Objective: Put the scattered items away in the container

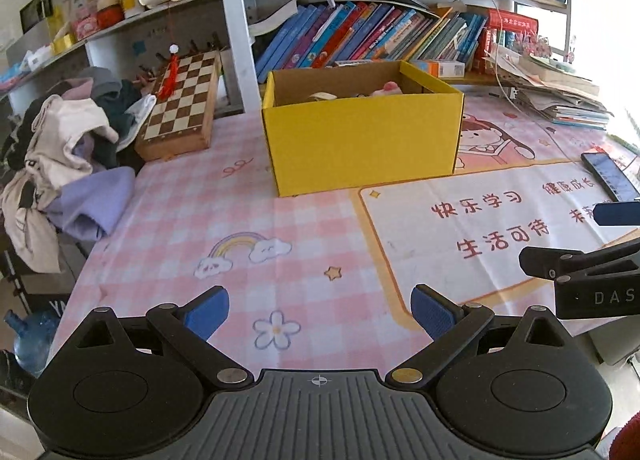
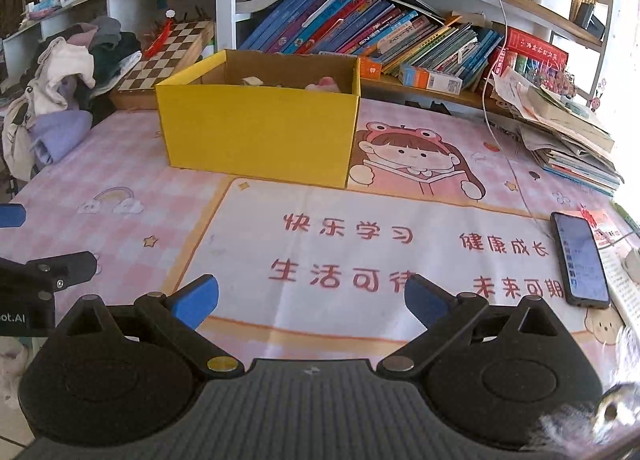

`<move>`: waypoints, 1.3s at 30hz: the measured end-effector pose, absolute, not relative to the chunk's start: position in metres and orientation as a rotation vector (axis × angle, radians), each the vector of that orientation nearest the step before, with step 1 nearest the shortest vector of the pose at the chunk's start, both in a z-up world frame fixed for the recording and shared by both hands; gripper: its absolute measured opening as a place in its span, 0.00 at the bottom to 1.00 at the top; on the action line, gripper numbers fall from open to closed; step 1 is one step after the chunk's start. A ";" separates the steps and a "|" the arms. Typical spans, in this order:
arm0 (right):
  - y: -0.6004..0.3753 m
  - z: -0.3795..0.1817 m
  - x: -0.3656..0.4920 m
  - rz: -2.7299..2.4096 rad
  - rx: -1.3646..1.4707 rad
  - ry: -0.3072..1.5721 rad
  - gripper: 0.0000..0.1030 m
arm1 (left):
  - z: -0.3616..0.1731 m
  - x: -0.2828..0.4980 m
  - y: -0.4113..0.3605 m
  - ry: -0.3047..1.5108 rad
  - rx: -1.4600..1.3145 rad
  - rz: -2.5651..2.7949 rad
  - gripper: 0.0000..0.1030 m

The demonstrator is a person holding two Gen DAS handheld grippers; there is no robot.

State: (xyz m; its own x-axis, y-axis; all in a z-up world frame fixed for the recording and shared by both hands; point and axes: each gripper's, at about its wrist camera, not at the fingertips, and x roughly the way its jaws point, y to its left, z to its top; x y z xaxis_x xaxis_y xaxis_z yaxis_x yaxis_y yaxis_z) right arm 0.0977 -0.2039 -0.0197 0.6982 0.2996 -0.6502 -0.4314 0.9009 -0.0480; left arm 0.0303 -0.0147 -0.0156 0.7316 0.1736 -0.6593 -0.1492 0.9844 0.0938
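Note:
A yellow cardboard box (image 1: 360,140) stands open on the pink desk mat, also in the right wrist view (image 2: 260,136). Inside it I see a pink soft item (image 1: 390,88) and a pale item (image 1: 322,96); the rest of its inside is hidden. My left gripper (image 1: 320,314) is open and empty, low over the mat, well in front of the box. My right gripper (image 2: 312,298) is open and empty, over the white panel with red characters. Each gripper's fingers show at the edge of the other's view.
A black phone (image 2: 580,260) lies on the mat at the right with a white cable. A clothes pile (image 1: 68,164) and a wooden chessboard (image 1: 180,104) sit at the left. Leaning books (image 1: 360,36) fill the shelf behind the box. A paper stack (image 2: 568,136) sits at the right.

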 end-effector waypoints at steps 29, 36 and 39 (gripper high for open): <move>-0.184 -0.015 0.063 0.477 -0.259 0.675 0.99 | -0.017 0.001 -0.006 0.752 -0.016 0.165 1.00; -0.182 -0.015 0.063 0.477 -0.267 0.672 0.99 | -0.016 0.001 -0.005 0.749 -0.020 0.164 1.00; -0.182 -0.015 0.063 0.475 -0.267 0.670 0.99 | -0.017 0.002 -0.005 0.754 -0.020 0.155 1.00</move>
